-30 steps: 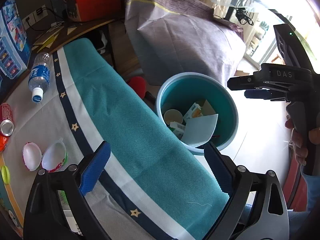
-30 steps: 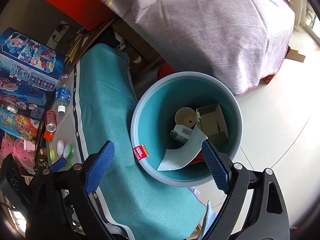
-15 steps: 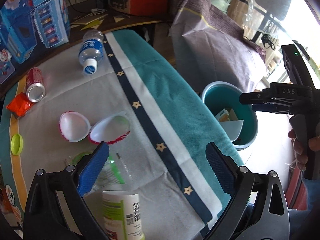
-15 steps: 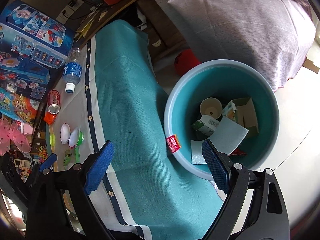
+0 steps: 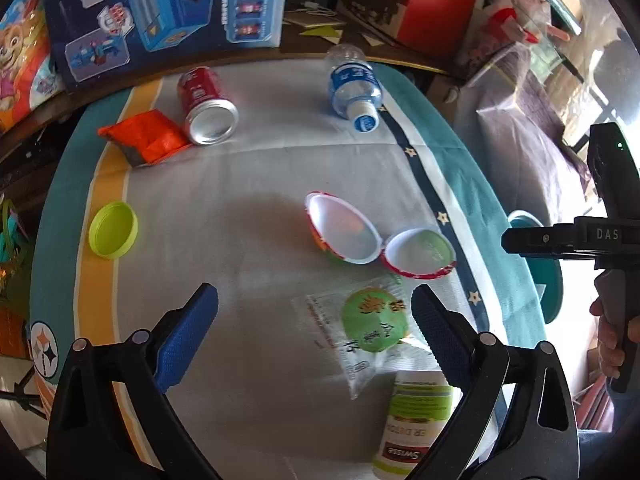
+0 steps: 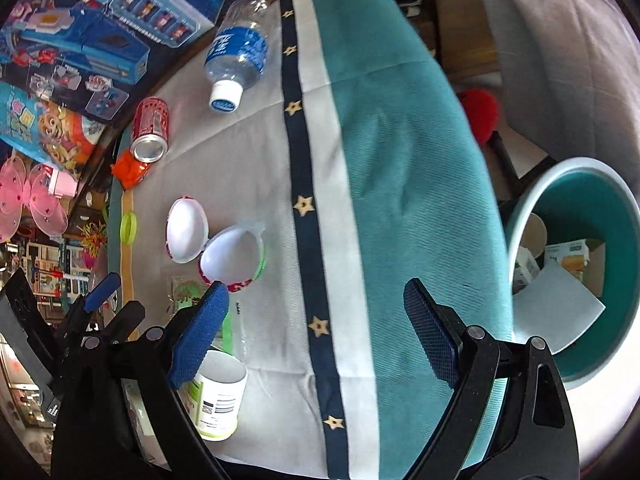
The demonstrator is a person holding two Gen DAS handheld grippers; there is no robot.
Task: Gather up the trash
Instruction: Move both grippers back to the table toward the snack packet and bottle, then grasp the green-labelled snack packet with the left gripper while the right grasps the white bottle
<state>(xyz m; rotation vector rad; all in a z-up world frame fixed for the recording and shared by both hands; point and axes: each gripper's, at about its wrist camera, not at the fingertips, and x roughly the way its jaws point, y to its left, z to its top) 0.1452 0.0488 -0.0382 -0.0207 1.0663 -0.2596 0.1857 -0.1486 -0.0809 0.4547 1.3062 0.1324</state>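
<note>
Wrapper (image 5: 374, 328) lies flat on the tablecloth (image 5: 240, 208) beneath your left gripper (image 5: 316, 332) | thin, crinkly, slippery: pinch a raised edge | both grippers spread wide, empty; right gripper (image 6: 316, 328) near bin (image 6: 624, 216)

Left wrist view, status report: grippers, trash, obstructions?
Left gripper and right gripper open, empty. Can, bottle, egg shell, wrapper on table; bin right. Nothing blocking.

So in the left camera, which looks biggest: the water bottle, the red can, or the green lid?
1. Water bottle and red can look about alike; both lie foreshortened, so I can't rank them.
2. Green lid, clearly smallest.
</note>
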